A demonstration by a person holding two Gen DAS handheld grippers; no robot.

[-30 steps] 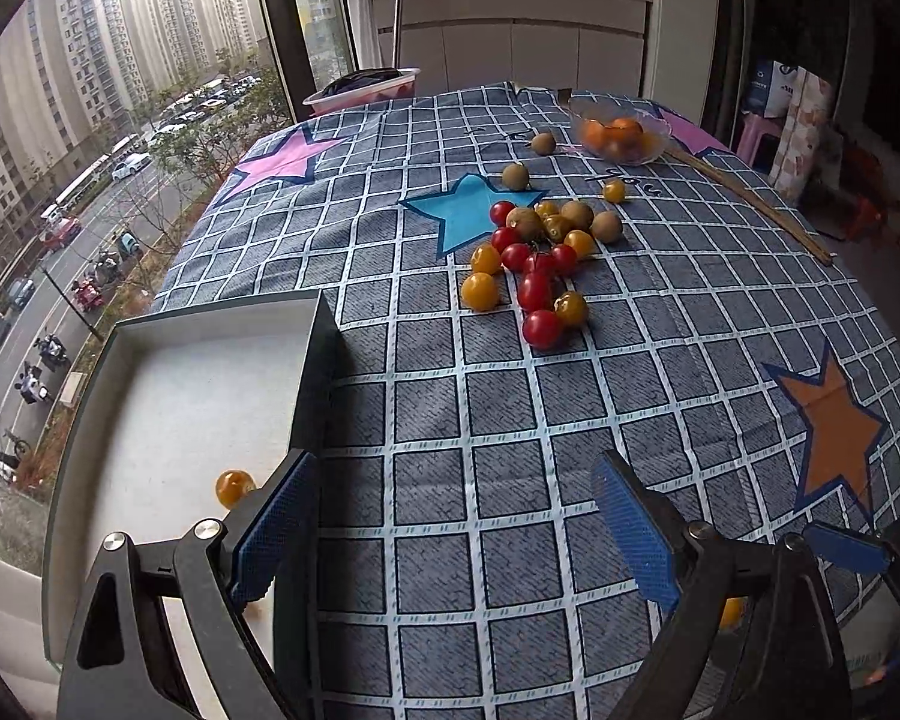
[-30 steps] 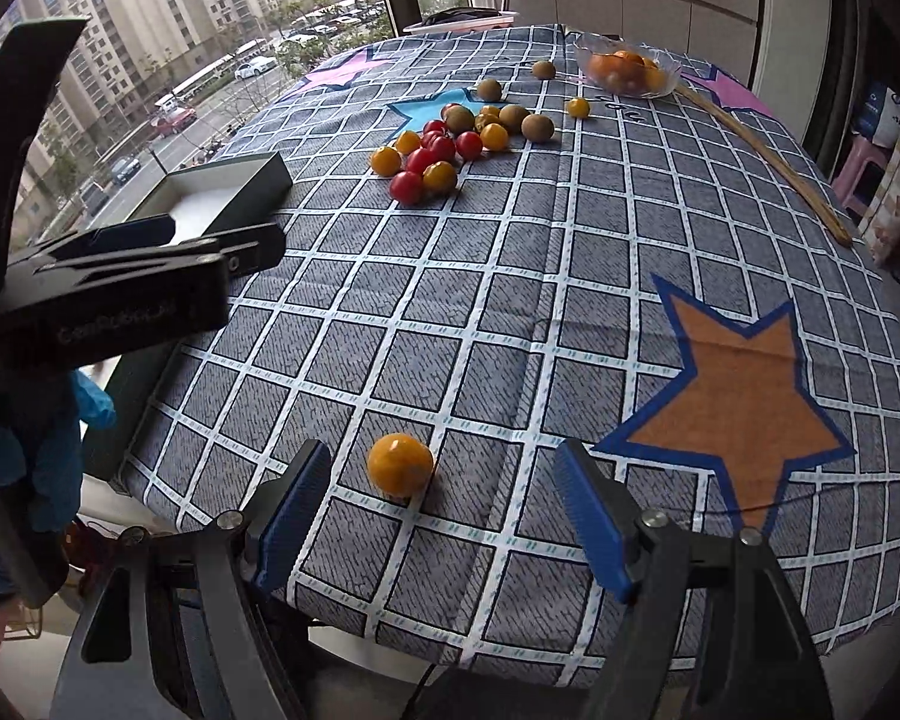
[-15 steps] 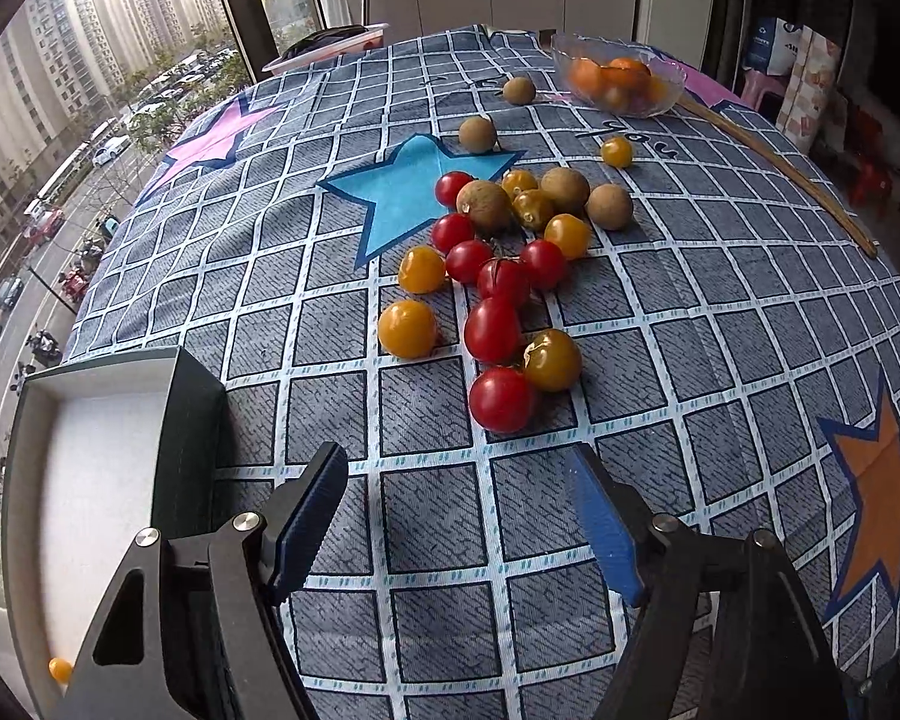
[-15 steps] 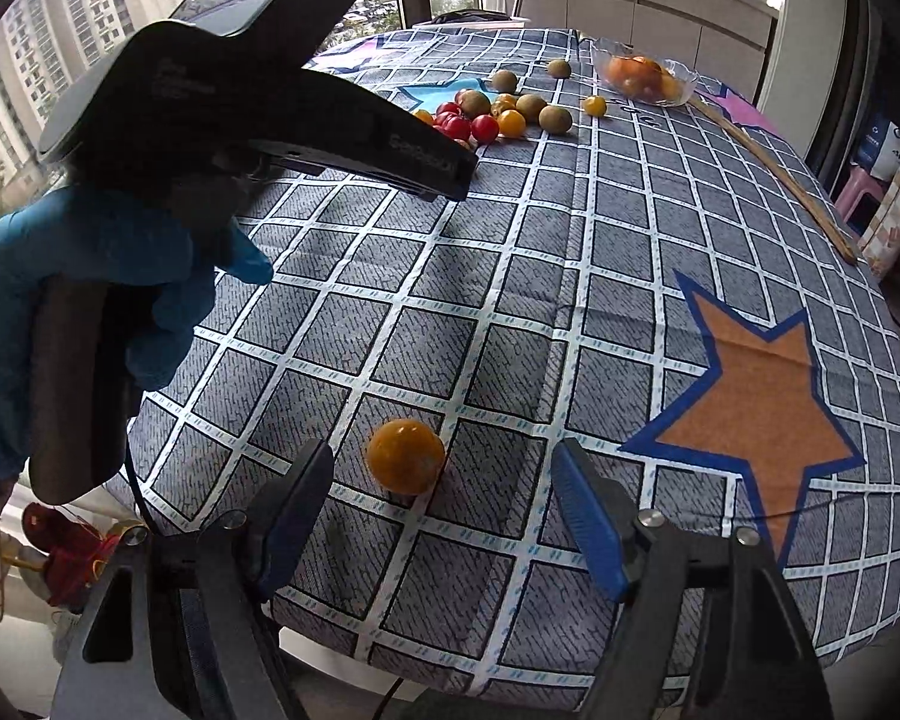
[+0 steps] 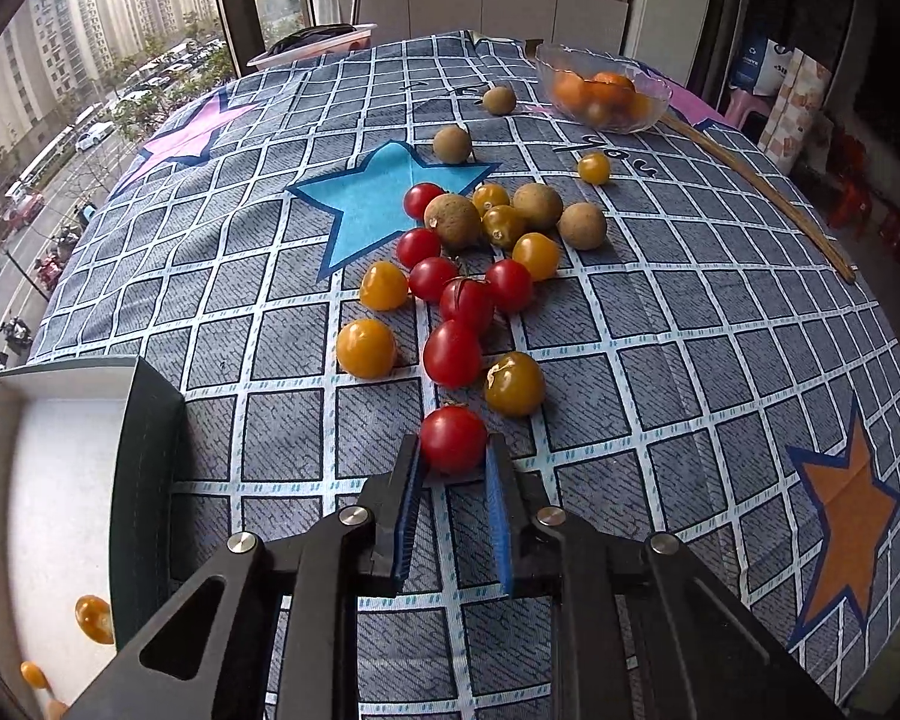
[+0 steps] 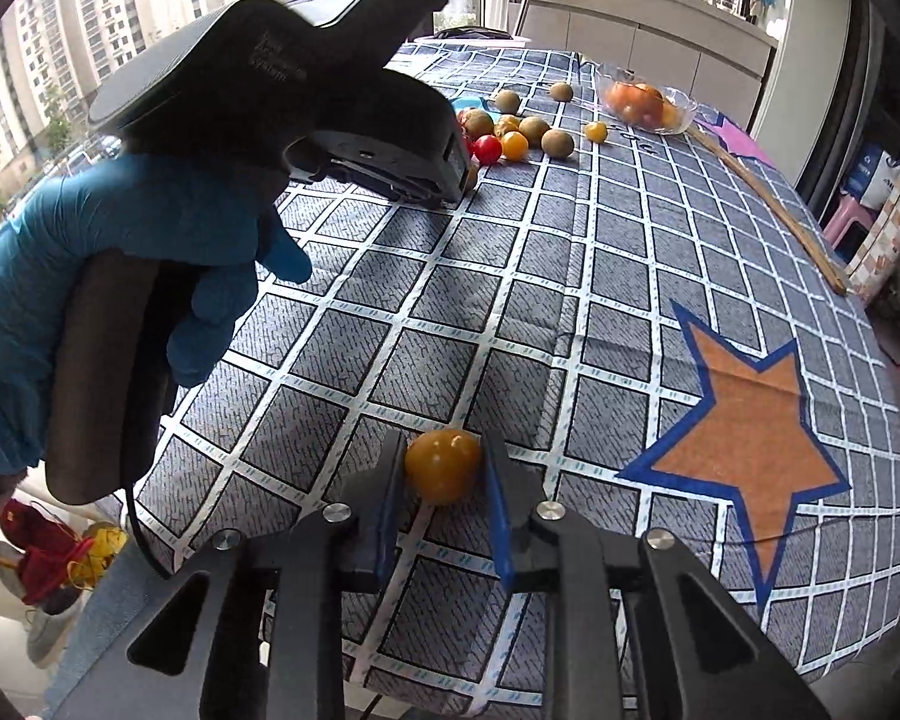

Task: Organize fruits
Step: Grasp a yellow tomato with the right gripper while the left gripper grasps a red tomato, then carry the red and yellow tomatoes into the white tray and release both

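Left tool point(image 5: 453, 468) pinches red tomato point(image 5: 453, 439), open checked cloth point(image 5: 660, 330) rightward.

A round yellow-orange cherry tomato point(image 6: 443, 465) is clamped between the blue-padded jaws of the right gripper point(image 6: 444, 474), which are closing, on the grey checked tablecloth point(image 6: 510, 312). The black left gripper point(image 6: 306, 90), held in a blue-gloved hand point(image 6: 108, 258), is seen upper left.
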